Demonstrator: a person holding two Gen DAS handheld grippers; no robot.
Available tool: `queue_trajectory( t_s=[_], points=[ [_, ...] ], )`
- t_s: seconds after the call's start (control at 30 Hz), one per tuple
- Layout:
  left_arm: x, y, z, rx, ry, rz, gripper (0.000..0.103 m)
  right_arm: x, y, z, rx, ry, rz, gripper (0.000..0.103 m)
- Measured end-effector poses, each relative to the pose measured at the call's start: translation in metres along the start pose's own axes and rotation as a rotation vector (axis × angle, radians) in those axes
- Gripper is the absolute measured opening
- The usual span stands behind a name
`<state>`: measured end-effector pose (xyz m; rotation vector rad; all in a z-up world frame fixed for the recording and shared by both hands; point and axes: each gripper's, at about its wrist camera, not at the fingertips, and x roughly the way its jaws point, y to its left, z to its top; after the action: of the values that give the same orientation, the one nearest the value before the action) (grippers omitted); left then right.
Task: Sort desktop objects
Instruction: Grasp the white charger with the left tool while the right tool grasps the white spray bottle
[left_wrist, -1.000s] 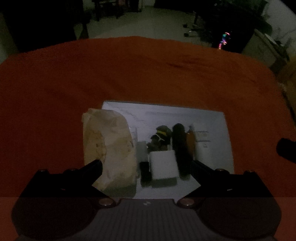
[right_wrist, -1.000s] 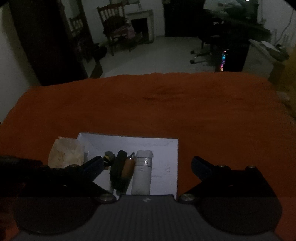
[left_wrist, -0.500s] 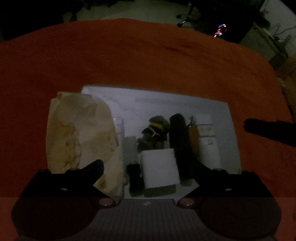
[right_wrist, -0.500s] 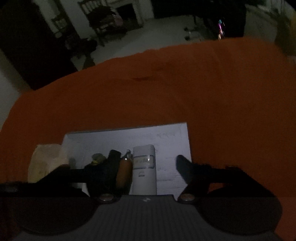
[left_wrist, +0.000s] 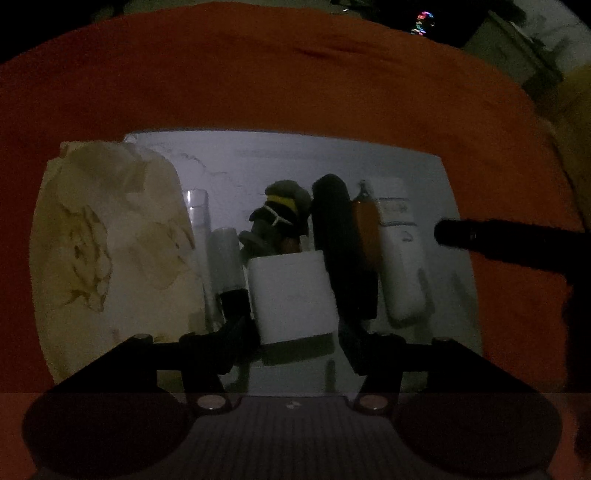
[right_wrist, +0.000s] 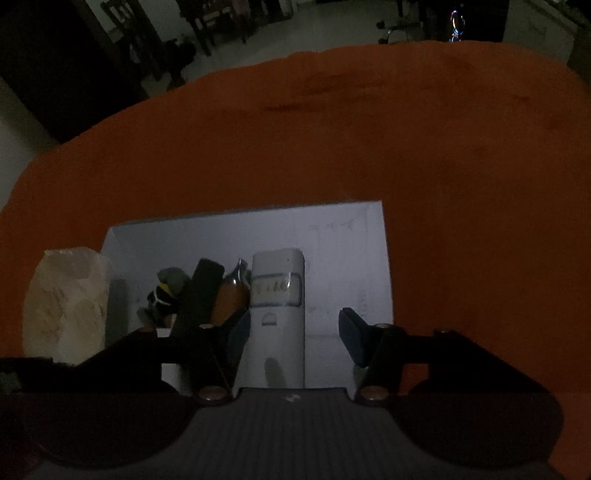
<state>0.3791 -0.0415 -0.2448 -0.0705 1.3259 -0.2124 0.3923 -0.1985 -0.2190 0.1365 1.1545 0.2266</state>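
Note:
A white sheet (left_wrist: 332, 158) lies on the orange cloth and carries a row of objects. In the left wrist view my left gripper (left_wrist: 295, 336) is open, its fingers on either side of a white box (left_wrist: 291, 295). Beside the box lie a clear tube (left_wrist: 201, 236), a small dark figure (left_wrist: 280, 218), a long black object (left_wrist: 336, 236), a brown object (left_wrist: 365, 225) and a white remote (left_wrist: 400, 266). In the right wrist view my right gripper (right_wrist: 293, 338) is open around the near end of the white remote (right_wrist: 277, 321).
A crumpled cream paper (left_wrist: 107, 243) lies over the sheet's left edge; it also shows in the right wrist view (right_wrist: 64, 299). A finger (left_wrist: 480, 236) of the right gripper reaches in from the right. Orange cloth (right_wrist: 369, 129) spreads beyond the sheet (right_wrist: 347, 240).
Both grippers have come down and closer to the row. The left now straddles the white box, the right straddles the remote. Both jaw gaps have narrowed.

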Motion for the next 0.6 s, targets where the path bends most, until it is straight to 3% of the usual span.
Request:
queue_trajectory(
  t_s=[0.6],
  points=[
    [0.022,-0.012,0.006,-0.041,-0.024,0.068,0.052,0.022,0.012,-0.015,-0.036,0.065,-0.011,0.057]
  ],
)
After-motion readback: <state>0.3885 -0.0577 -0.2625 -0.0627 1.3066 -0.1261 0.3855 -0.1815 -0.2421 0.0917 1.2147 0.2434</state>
